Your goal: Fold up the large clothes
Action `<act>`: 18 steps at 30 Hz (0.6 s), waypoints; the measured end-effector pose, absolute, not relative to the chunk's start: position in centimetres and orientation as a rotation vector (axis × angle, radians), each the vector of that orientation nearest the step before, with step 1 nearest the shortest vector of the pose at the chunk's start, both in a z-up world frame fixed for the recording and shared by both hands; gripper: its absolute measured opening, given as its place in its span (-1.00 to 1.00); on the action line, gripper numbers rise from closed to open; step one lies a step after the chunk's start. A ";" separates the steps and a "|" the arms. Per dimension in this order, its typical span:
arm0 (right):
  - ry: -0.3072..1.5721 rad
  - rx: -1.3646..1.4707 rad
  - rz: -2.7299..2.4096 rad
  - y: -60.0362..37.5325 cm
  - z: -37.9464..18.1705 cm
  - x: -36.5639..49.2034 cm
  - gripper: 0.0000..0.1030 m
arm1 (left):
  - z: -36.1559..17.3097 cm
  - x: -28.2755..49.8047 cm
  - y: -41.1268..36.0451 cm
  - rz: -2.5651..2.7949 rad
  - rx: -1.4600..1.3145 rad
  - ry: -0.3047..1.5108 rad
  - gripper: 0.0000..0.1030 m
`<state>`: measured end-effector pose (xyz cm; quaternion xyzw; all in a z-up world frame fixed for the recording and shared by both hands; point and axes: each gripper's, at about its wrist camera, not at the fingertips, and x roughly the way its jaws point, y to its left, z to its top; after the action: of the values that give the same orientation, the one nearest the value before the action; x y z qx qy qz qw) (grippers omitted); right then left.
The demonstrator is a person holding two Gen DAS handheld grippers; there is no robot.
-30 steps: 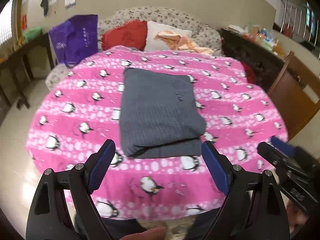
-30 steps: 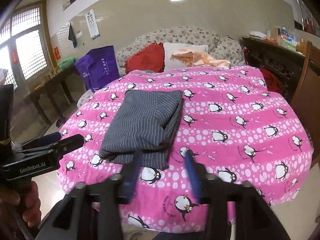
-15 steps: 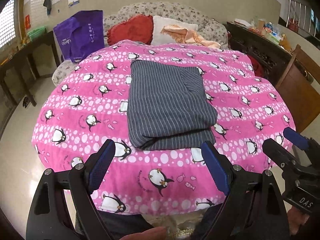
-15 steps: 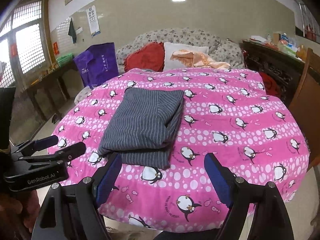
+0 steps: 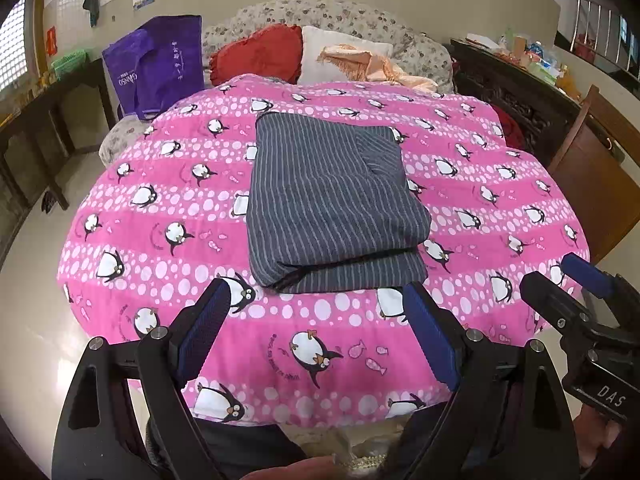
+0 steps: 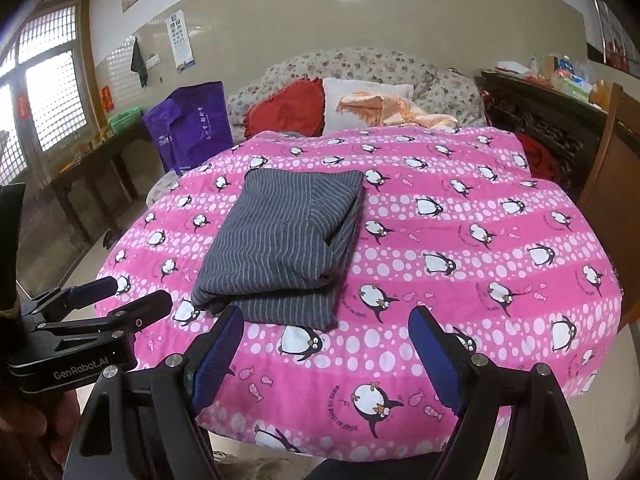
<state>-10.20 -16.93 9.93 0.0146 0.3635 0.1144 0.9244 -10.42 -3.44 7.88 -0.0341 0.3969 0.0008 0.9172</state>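
A grey striped garment [image 5: 328,204] lies folded into a rectangle on the pink penguin-print cover [image 5: 168,184] of a round table. It also shows in the right wrist view [image 6: 280,244]. My left gripper [image 5: 316,332] is open and empty, held back from the garment's near edge above the table's front rim. My right gripper [image 6: 324,344] is open and empty, also short of the garment. Each gripper shows at the side of the other's view, the right one [image 5: 576,292] and the left one [image 6: 104,300].
A floral sofa [image 5: 340,20] with a red cushion [image 5: 256,54], white pillow and peach cloth stands behind the table. A purple bag [image 5: 156,64] is at back left. A dark cabinet [image 5: 520,88] and wooden chair [image 5: 592,160] stand on the right.
Both grippers have pulled back and up from the garment, which looks farther away. The right gripper's jaws went from nearly closed to wide open. The garment has not moved.
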 end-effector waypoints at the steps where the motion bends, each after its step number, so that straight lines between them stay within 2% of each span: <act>1: 0.747 0.030 0.236 -16.9 9.9 -10.2 0.60 | 7.8 -10.4 -3.4 0.002 -0.072 0.818 0.70; 18: 0.744 0.041 0.243 -16.6 9.5 -10.6 0.60 | 6.6 -10.5 -3.4 0.003 -0.084 0.842 0.70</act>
<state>-10.63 -16.62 9.49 0.0202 0.3624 0.1182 0.9243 -10.55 -3.40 6.64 -0.0409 0.4086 0.0016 0.9118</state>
